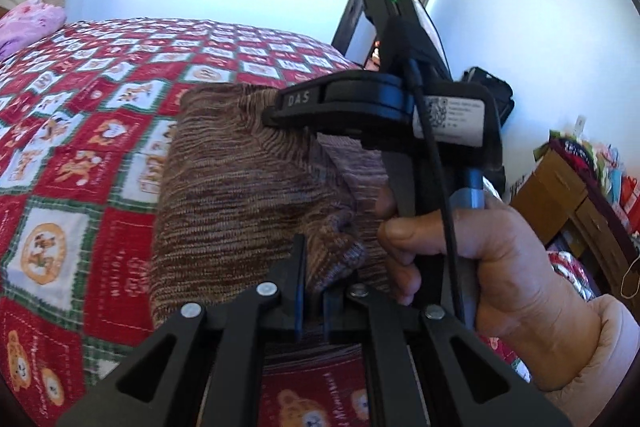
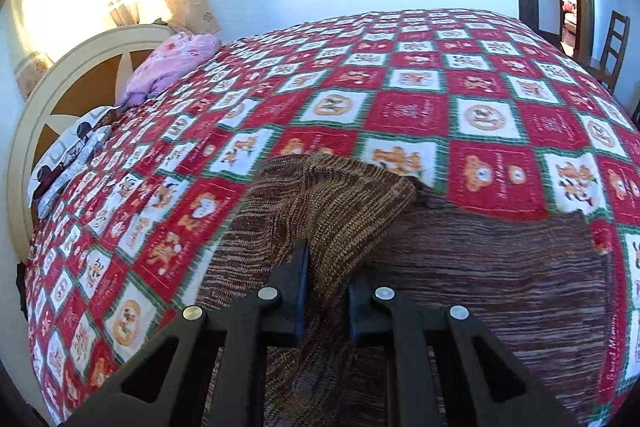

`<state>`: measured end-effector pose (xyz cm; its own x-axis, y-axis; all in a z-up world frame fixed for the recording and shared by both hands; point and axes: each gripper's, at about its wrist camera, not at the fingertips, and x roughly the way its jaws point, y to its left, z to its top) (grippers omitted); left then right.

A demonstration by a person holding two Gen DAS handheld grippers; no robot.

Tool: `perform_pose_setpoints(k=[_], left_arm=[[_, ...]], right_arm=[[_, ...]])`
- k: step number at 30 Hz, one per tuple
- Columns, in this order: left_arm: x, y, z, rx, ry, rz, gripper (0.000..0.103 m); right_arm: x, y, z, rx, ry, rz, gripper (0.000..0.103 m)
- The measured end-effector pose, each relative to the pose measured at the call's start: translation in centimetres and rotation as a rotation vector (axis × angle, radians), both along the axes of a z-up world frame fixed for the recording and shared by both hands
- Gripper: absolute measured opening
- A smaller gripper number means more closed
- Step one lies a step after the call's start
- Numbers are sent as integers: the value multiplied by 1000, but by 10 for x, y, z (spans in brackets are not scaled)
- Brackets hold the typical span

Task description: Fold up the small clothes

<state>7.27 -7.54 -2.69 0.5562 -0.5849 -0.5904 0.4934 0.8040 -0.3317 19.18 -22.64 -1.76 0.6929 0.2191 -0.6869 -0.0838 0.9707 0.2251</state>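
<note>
Brown knit sweater point(image 2: 480, 267) lies lengthwise across bedspread point(image 2: 400, 87)

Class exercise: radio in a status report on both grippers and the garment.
Left gripper shut on knit garment. Right gripper shut on same garment. Partly lifted over quilt. Nothing in the way.

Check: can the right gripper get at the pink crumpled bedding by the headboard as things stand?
Probably not: the right gripper is shut on the brown striped knit garment, and the pink crumpled bedding lies far across the red checked bedspread.
</note>
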Motion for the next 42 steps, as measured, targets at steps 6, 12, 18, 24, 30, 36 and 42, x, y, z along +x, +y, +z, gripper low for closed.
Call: perform_pose_setpoints(k=[6,12,18,24,30,36,42], left_arm=[[-2,-16,7,6,-1,-29,7],[-2,-34,3,8,29,-60,7],[-7,-51,3,-1,54,-97,7],[-7,-74,5,10,41,-147,7],[-6,-96,9,15,23,-186,7],[-10,-120,4,38,31,-217,7],[-15,-135,-11,72,54,-237,7]], right_arm=[[-6,-12,5,-58,-7,-3,15],[-18,-25,12,-136,-29,-12,15],[-26,-49,11,-158,-22,-40,15],[-32,-73,10,-151,-20,-58,15],[-35,-94,15,-171,-28,-58,15],[-35,-118,7,-165,2,-39,15],[-40,-136,-9,-154,22,-39,15]])
